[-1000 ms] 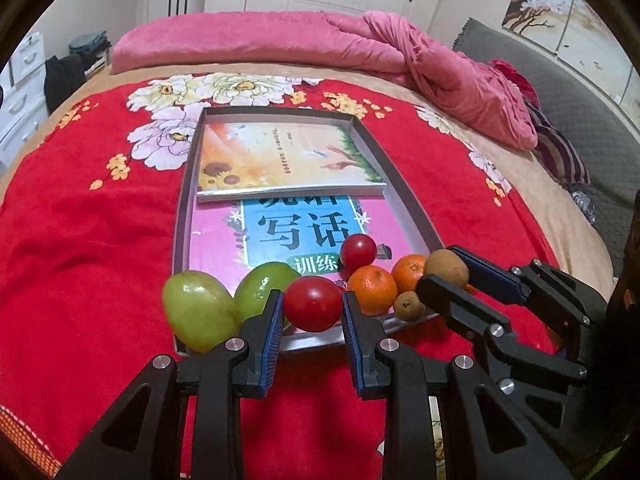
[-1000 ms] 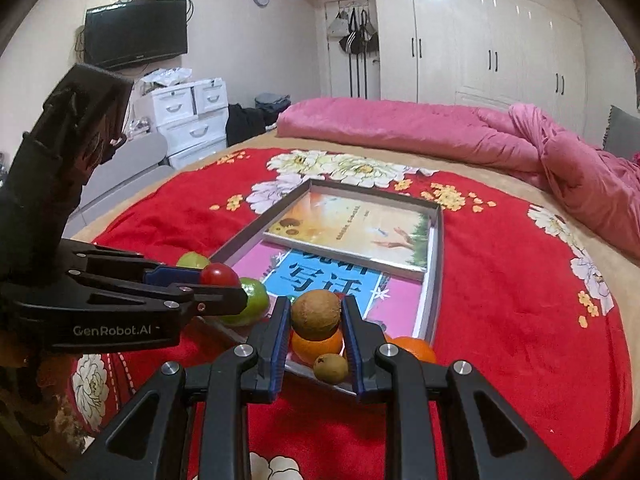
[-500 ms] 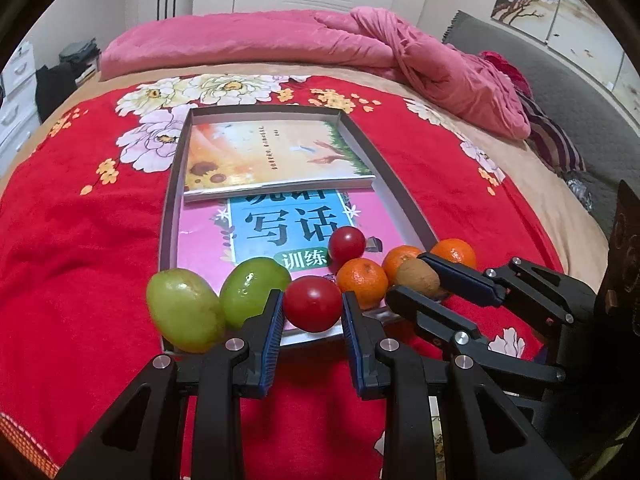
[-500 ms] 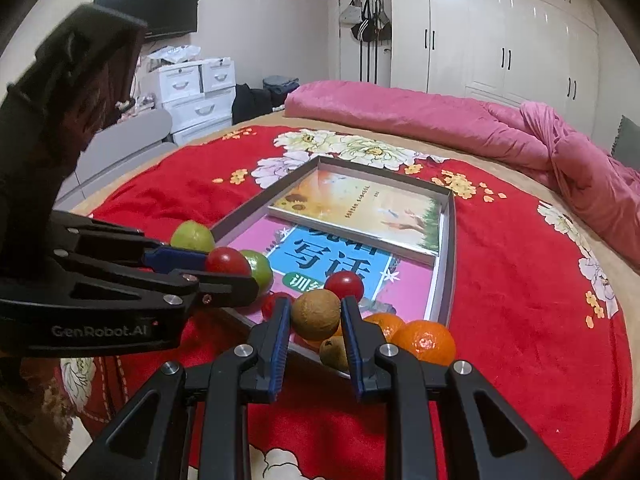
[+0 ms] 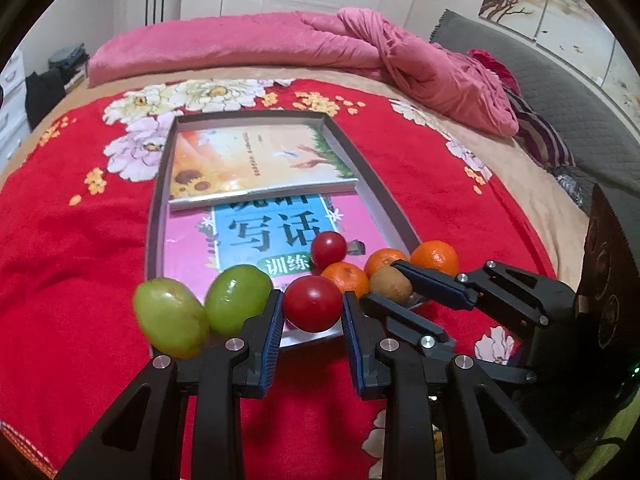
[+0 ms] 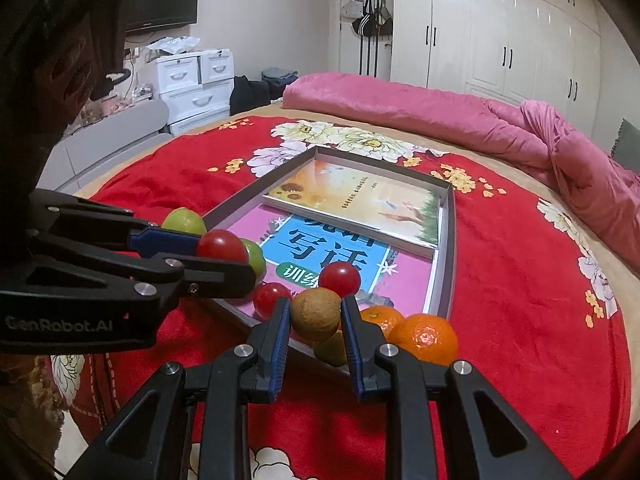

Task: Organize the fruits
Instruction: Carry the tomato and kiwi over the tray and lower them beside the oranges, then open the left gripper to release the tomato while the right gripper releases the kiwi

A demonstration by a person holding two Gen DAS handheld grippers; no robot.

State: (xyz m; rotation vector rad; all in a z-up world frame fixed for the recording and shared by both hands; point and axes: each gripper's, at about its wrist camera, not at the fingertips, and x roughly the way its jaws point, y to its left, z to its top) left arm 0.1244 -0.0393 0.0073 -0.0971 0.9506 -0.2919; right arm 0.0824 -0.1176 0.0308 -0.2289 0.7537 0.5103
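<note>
— Fruits first: where do they lie against your grippers?

— My left gripper [image 5: 313, 309] is clamped on a red tomato [image 5: 312, 303], its blue pads pressing both sides of it, just above the near edge of the tray [image 5: 376, 184]. My right gripper [image 6: 315, 314] is clamped on a brown kiwi [image 6: 316, 314] in the same way, over the tray's near right corner.

— And the loose ones?

— Two green fruits sit just left of my left gripper: the first green fruit [image 5: 170, 322] at the tray's near left corner, the second green fruit [image 5: 238, 298] beside it and close against my left finger. A smaller tomato [image 5: 328, 249] lies on the pink book [image 5: 192, 248] inside the tray, beyond the held one. Three oranges cluster at the near right corner: the near orange [image 5: 346, 278], the middle orange [image 5: 385, 260], and the outer orange [image 5: 435, 257], which seems to sit at or just outside the right rim. From the right wrist I also see another tomato [image 6: 272, 299] just left of my fingers and a second kiwi [image 6: 332, 348] directly below the held one.

— What carries it all?

— The tray rests on a red flowered blanket [image 5: 72, 248] on the bed, with a sunflower book [image 5: 256, 164] filling its far half.
</note>
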